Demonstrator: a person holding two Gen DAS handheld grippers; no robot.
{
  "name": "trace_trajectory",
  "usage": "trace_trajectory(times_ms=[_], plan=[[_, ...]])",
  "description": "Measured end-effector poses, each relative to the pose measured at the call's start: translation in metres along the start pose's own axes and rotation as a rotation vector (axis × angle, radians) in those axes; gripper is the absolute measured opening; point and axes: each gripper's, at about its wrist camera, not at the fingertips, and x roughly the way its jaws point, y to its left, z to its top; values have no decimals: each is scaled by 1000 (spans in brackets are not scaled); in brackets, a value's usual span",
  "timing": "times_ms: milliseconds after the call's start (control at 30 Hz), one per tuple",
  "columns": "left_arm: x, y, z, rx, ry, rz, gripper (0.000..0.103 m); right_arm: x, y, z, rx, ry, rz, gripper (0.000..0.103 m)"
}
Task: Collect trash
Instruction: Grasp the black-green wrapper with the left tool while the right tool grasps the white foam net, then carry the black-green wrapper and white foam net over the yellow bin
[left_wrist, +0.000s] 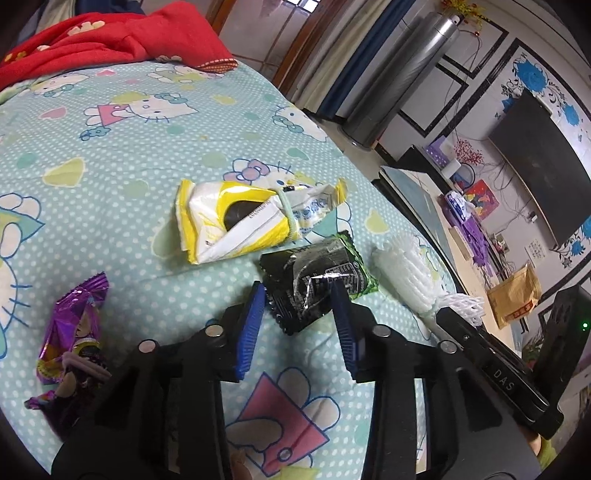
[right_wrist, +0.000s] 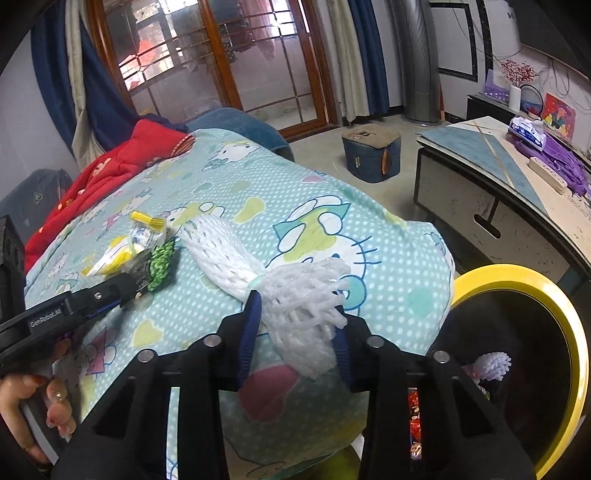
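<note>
The bedsheet is soft printed cloth, matt, with fine wrinkles. On it the yellow wrapper is thin glossy plastic film, creased. The black wrapper is crinkled foil-like film that catches the light in silvery patches. The purple wrapper is shiny metallic film. The foam net is white, spongy plastic mesh with a dull, slightly pearly finish. The left gripper and right gripper are matt black plastic with round bare-metal screw heads; their pads are blue ribbed rubber. The red blanket looks fleecy. The bin has a smooth glossy yellow plastic rim.
</note>
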Motion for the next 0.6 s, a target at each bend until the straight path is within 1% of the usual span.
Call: trace_trajectory(times_ms=[100,167,200,233,267,300,333,367,600], plan=[[4,-4,0,19,7,12,30,-3,2,-1,-6,0,3,27],[6,-7,0,35,10,28,24,-5,2,-2,-3,-1,3,26],[7,-7,1,41,12,30,24,-5,2,-3,-1,0,5,24],[8,-8,1,50,13,31,20,-6,2,-3,2,0,7,23],[8,-10,0,58,16,28,15,-7,1,-3,5,0,7,22],[10,-12,0,70,22,23,13,-8,1,-4,9,-2,7,21],[10,-14,0,85,27,15,8,-9,0,-4,14,-2,9,21],[11,-16,-1,95,31,7,6,-10,-1,-5,19,-2,11,20],[-1,-33,-7,169,-2,-55,4,-23,-9,-6,46,-23,12,19]])
